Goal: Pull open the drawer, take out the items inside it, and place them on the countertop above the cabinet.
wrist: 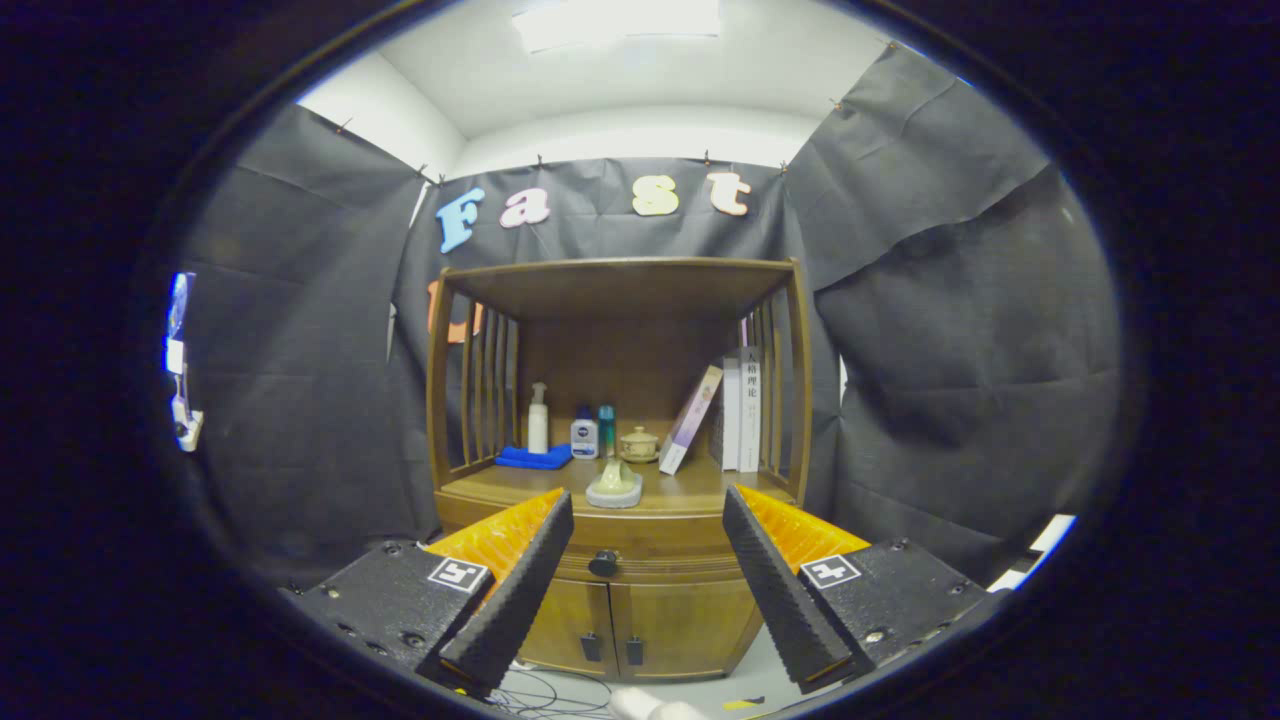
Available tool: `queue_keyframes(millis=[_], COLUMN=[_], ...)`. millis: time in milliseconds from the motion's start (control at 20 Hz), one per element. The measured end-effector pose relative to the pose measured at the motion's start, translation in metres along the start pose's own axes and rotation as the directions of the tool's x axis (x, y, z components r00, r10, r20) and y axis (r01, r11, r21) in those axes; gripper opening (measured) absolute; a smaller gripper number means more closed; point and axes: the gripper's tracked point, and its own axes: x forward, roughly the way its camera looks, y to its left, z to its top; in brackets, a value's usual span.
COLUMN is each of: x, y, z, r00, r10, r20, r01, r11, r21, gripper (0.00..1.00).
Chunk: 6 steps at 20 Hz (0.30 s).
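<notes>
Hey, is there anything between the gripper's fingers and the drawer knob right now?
No. In the gripper view the open gripper frames the drawer knob with only bare air between; the drawer is shut.

The white book (pixel 748 410) carries Chinese characters down its spine, not clearly readable.

The whole cabinet (pixel 640 600) is a warm mid-brown wood with visible grain, and the drawer (pixel 640 555) matches, with a black round knob (pixel 603 563). The two lower doors (pixel 630 625) have small dark handles. On the counter (pixel 690 495) there's a bright blue folded cloth (pixel 533 457), a white pump bottle (pixel 538 420), a white bottle with a dark blue cap (pixel 584 435) and a teal one (pixel 606 428) beside it. The little lidded cup (pixel 639 444) is beige, the front dish (pixel 614 487) pale greenish-grey. The leaning book (pixel 692 420) is lilac and white; the upright books (pixel 742 410) are white with dark lettering. The fingers (pixel 648 520) stand spread wide apart, with ribbed inner faces.
</notes>
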Motion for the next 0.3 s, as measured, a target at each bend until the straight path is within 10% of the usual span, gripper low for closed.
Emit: queue_keyframes(millis=[300], x=[-0.032], y=[-0.015], z=[0.028], r00=[0.997], r10=[-0.005], r20=[0.076], r01=[0.004], r11=[1.0], r21=[0.018], gripper=[0.98])
